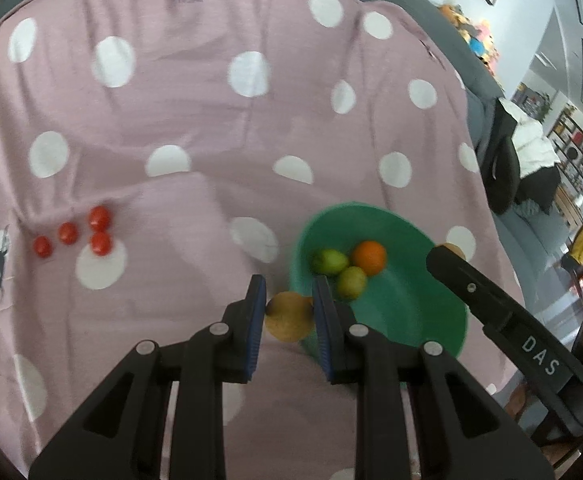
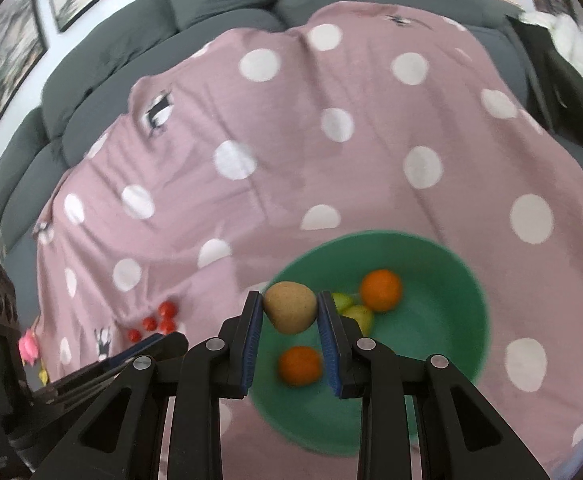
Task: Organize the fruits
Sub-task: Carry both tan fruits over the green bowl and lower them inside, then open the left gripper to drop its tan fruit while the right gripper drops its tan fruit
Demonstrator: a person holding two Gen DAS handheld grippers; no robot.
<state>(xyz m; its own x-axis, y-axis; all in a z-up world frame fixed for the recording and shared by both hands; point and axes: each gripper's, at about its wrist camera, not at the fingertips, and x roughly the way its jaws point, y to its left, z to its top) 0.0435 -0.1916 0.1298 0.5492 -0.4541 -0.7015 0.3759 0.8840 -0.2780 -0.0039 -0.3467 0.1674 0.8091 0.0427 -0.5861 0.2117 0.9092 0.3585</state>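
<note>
A green bowl (image 1: 403,308) sits on the pink polka-dot cloth; in the left wrist view it holds an orange (image 1: 368,257) and two green fruits (image 1: 329,261). My left gripper (image 1: 289,310) is shut on a tan pear-like fruit (image 1: 288,317) beside the bowl's left rim. My right gripper (image 2: 289,312) is shut on another tan pear-like fruit (image 2: 290,307) and holds it above the bowl (image 2: 443,332), over a second orange (image 2: 300,365). An orange (image 2: 381,290) and green fruits (image 2: 357,314) lie further in. The right gripper also shows in the left wrist view (image 1: 443,258).
Several small red tomatoes (image 1: 100,218) lie on the cloth (image 1: 211,100) at the left, also in the right wrist view (image 2: 167,312). A grey sofa (image 2: 231,0) stands behind the cloth. The cloth's edge drops off at the right (image 1: 487,208).
</note>
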